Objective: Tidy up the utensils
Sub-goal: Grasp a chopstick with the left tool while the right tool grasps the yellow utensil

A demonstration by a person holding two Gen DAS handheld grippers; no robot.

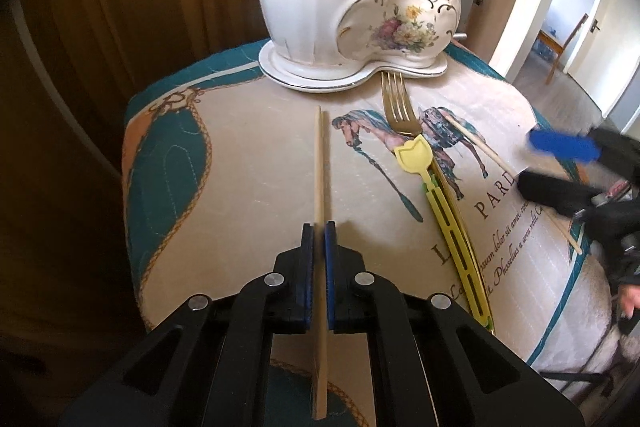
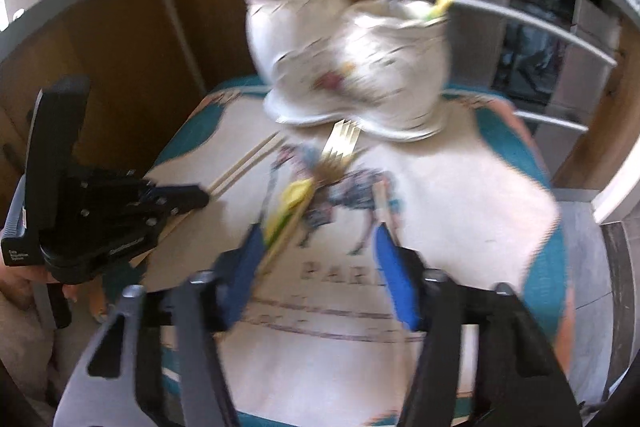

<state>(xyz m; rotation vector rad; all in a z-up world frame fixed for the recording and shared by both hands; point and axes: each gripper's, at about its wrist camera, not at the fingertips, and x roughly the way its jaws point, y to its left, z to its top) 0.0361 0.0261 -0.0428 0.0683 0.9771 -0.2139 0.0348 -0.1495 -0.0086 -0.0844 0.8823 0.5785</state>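
Left gripper (image 1: 319,231): jaws closed on a wooden chopstick (image 1: 319,163), which runs forward from the pads over the patterned cloth (image 1: 248,163) on the bench. Right gripper (image 2: 320,259): jaws apart, empty, hovering over a second chopstick (image 1: 480,151); motion blur leaves contact uncertain. Between the grippers lie a gold fork (image 1: 396,107) and yellow utensil (image 1: 444,211), before the porcelain holder (image 1: 344,3).

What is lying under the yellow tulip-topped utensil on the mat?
A gold fork lies under the yellow tulip-topped utensil, tines toward the ceramic holder. Its tines and neck show beyond the tulip head; the yellow body covers most of the handle, leaving only a gold edge.
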